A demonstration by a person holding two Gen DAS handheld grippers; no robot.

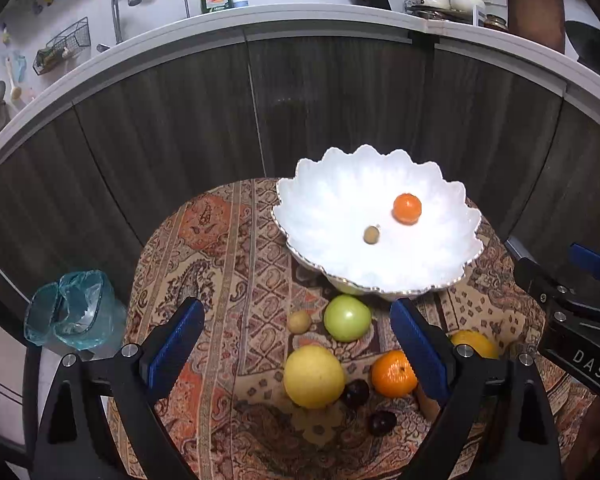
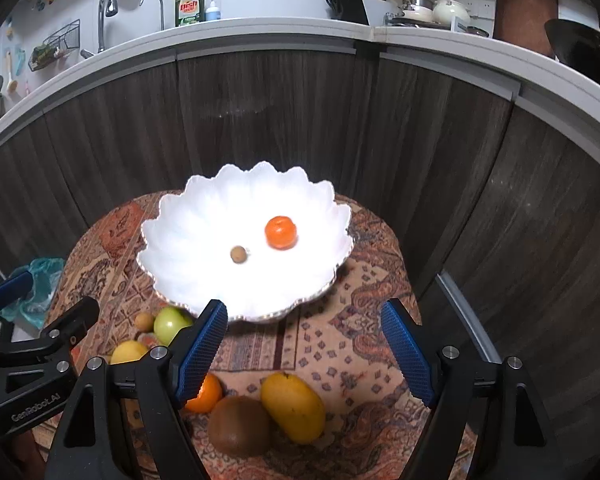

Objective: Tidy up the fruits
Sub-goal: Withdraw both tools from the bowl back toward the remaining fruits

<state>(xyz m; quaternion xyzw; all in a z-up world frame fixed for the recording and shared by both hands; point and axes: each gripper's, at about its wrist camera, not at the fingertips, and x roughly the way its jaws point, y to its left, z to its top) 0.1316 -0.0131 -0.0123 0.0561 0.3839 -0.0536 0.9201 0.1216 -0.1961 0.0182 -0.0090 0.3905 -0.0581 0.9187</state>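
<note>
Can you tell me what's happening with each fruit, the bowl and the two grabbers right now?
White scalloped bowl: upright, holds two fruits.
Small orange tangerine: in bowl.
Tiny brown fruit: in bowl.
Green apple: on patterned cloth.
Big yellow round fruit: on cloth.
Yellow mango: on cloth, touching brown kiwi.
Left gripper: open, empty.
Right gripper: open, empty.

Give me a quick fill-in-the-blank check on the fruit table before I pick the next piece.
1. The white scalloped bowl holds ____ fruits.
2. The larger fruit in the bowl is a ____.
3. Beside the mango on the cloth lies a brown ____.
4. The left gripper and right gripper both stand ____, holding nothing.

Missing words: two; mandarin; kiwi; open
</note>
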